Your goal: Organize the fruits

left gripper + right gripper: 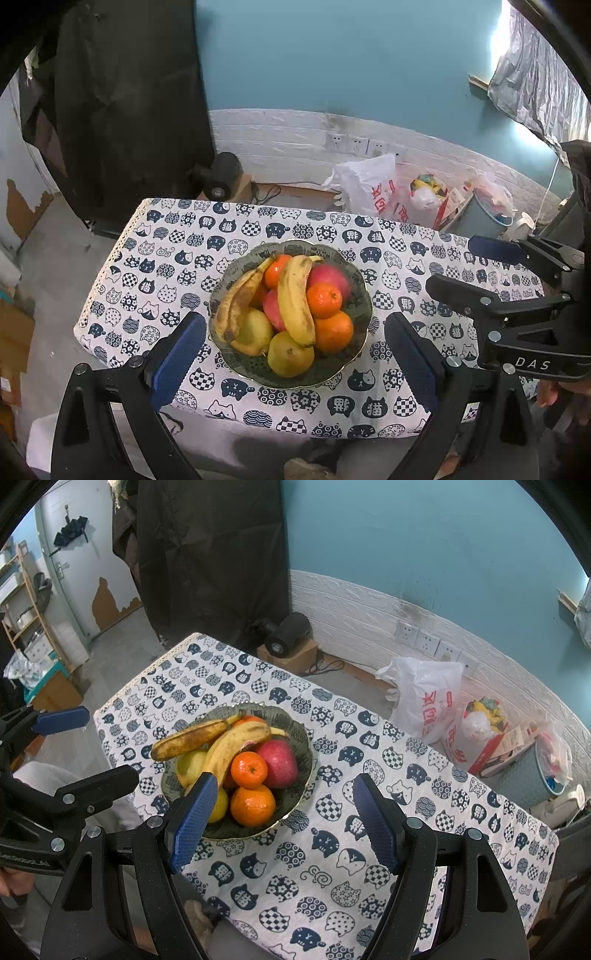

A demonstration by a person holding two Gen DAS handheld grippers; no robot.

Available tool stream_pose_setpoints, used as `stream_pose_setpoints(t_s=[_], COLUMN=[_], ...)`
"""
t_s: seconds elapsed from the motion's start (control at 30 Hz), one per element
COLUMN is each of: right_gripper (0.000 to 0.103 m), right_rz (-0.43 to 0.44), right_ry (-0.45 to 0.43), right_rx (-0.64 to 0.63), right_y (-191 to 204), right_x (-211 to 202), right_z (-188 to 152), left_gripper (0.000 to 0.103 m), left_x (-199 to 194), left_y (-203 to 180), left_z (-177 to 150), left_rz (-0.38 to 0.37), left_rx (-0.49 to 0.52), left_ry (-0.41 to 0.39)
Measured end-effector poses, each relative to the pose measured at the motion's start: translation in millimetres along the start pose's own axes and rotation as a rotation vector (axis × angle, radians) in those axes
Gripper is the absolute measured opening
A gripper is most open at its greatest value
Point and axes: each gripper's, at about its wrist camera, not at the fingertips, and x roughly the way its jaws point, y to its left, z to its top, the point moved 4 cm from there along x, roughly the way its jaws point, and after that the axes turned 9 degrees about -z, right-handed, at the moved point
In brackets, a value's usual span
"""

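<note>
A dark scalloped bowl (360,295) (303,738) sits mid-table on a cat-print cloth (166,258) (332,867). It holds bananas (295,299) (232,746), oranges (324,300) (249,770), red apples (330,277) (279,762) and yellow pears (290,354) (190,762). My left gripper (295,354) is open and empty, above the table's near edge, its fingers either side of the bowl. My right gripper (282,819) is open and empty, above the bowl's right side. Each gripper also shows at the edge of the other's view, the right one (480,273) and the left one (96,746).
Beyond the table's far edge, on the floor, stand a white plastic bag (369,184) (424,698), a grey bin (528,775), rubbish bags and a black device on a cardboard box (290,638). A dark curtain (129,110) hangs at back left. The wall has sockets (428,640).
</note>
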Motion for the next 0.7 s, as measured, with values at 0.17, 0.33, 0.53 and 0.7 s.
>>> stream_pose_setpoints(t_s=[0.17, 0.33, 0.53, 0.7], right_gripper=[0.075, 0.075, 0.075, 0.075], right_rz=[-0.001, -0.001, -0.001, -0.002], right_ry=[0.000, 0.001, 0.002, 0.002], right_rx=[0.000, -0.001, 0.000, 0.000], right_y=[0.1, 0.3, 0.7, -0.7], right_x=[0.1, 0.2, 0.4, 0.6], right_z=[0.1, -0.1, 0.0, -1.1], left_gripper=[0.098, 0.098, 0.098, 0.098], left_x=[0.1, -0.7, -1.2, -1.3], left_y=[0.0, -0.1, -0.2, 1.4], left_z=[0.1, -0.4, -1.0, -1.2], left_rz=[-0.002, -0.003, -0.005, -0.003], left_rx=[-0.001, -0.002, -0.007, -0.021], left_ry=[0.002, 0.001, 0.002, 0.000])
